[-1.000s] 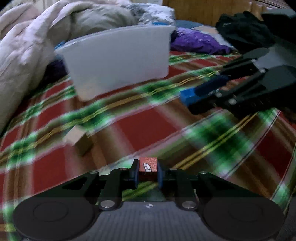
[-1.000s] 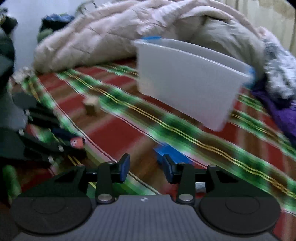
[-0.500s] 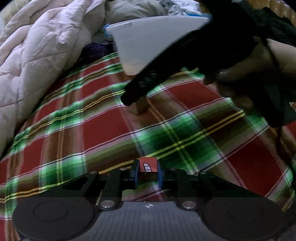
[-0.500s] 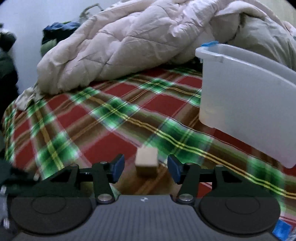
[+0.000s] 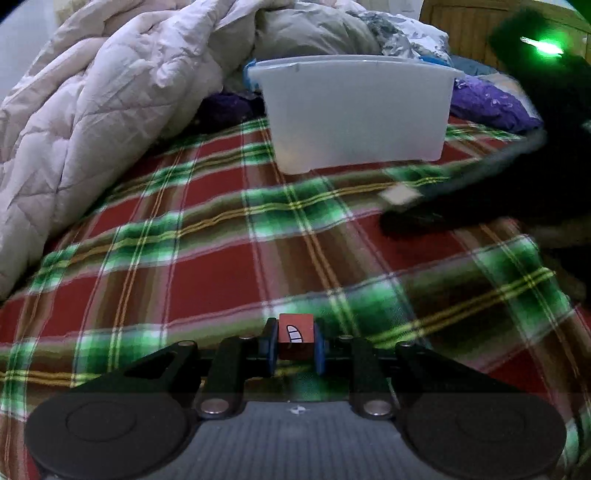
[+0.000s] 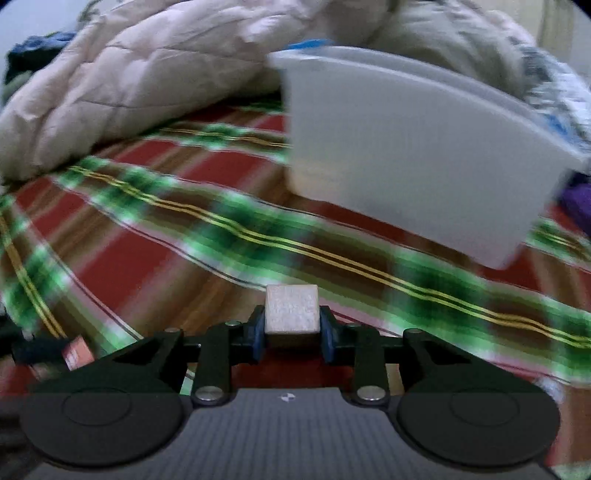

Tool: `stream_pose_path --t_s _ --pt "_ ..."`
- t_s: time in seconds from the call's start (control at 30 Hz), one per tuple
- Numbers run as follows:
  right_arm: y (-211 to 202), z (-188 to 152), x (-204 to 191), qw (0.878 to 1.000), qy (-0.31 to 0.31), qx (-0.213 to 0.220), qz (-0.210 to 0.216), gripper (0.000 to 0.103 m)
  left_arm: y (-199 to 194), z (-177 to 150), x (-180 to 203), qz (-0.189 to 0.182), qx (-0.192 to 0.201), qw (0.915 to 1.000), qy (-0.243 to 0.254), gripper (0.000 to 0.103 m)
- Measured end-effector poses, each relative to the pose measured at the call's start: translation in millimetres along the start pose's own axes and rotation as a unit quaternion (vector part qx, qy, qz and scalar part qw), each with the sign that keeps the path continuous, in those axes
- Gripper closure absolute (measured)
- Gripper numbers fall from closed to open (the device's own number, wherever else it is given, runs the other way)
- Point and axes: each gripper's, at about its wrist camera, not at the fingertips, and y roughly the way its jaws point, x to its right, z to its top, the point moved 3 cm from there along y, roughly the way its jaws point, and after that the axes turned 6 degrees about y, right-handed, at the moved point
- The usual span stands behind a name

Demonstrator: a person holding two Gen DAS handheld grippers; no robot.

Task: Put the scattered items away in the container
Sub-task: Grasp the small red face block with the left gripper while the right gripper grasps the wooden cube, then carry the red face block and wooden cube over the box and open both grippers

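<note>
My left gripper [image 5: 294, 341] is shut on a small red block [image 5: 295, 335] with a white mark, held above the plaid bedspread. My right gripper [image 6: 291, 332] is shut on a pale wooden cube [image 6: 291, 309]. In the left wrist view the right gripper [image 5: 410, 210] shows blurred at the right, with the cube [image 5: 400, 195] at its tip. The white plastic container [image 5: 356, 110] stands on the bed ahead; it also shows in the right wrist view [image 6: 413, 155] at the upper right. The red block [image 6: 75, 353] appears at the lower left of the right wrist view.
A plaid red and green bedspread [image 5: 207, 266] covers the bed. A bunched pale quilt [image 5: 92, 103] lies at the left and behind the container. Purple cloth [image 5: 487, 101] lies to the right of the container. A wooden headboard [image 5: 458, 18] stands at the back.
My right gripper has shut on the wooden cube, which lay between its open fingers before, and lifted it toward the container. My left gripper still holds the red block and has turned to face the container.
</note>
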Motion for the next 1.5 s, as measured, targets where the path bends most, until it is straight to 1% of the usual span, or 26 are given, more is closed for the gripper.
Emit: stream_pose_path --t_s 0.07,0.17,0.27,0.37,0.57,0.67,0.77,0.87,0.93,1.07,1.27,1.4,1.5 --pt "-11.4 -8.6 13.3 1.000 0.001 0.005 -0.027 0.070 2.4 5.7 7.8 0.004 0.007 1.0000 0.000 0.081" --pt "-24.0 -19.2 29.1 0.999 0.010 0.008 -0.052 0.070 6.4 16.5 17.8 0.006 0.017 0.9998 0.002 0.081" --pt "-29.6 -28.9 38.8 0.998 0.018 0.004 -0.063 0.070 8.3 36.3 25.9 0.003 0.031 0.9995 0.002 0.081" --pt "-39.2 -32.4 47.6 0.997 0.021 0.010 -0.071 0.070 1.0 67.2 32.5 0.001 0.062 0.9981 0.004 0.081" --pt "-63.6 -16.2 53.8 0.994 0.007 0.055 -0.090 0.070 -17.2 141.4 37.9 0.005 0.131 0.9912 0.020 0.081" --pt "-73.3 -1.5 53.5 0.992 -0.005 0.085 -0.097 0.070 -21.7 173.9 38.4 0.010 0.157 0.9870 0.032 0.081" --pt "-79.3 15.9 51.7 0.988 -0.022 0.118 -0.101 0.070 -21.9 197.1 37.2 0.019 0.177 0.9833 0.039 0.081" --pt "-84.2 34.8 51.1 0.981 -0.040 0.154 -0.114 0.070 -20.2 211.9 32.5 0.017 0.189 0.9816 0.022 0.081" --pt "-83.2 47.3 55.1 0.979 -0.041 0.165 -0.115 0.070 -15.9 219.6 29.2 0.020 0.194 0.9805 0.020 0.081" --pt "-80.1 67.5 63.1 0.976 -0.034 0.179 -0.115 0.070 -3.1 228.3 19.7 0.025 0.192 0.9809 0.018 0.081" --pt "-74.3 82.5 76.4 0.974 -0.018 0.191 -0.117 0.070 9.2 224.1 5.7 0.027 0.182 0.9828 0.013 0.081" --pt "-67.6 89.8 80.3 0.974 -0.022 0.191 -0.123 0.070 14.2 225.4 0.1 0.034 0.180 0.9830 0.017 0.081" --pt "-62.5 101.4 80.5 0.972 -0.032 0.196 -0.125 0.070 22.9 231.5 -3.3 0.038 0.176 0.9835 0.018 0.081"
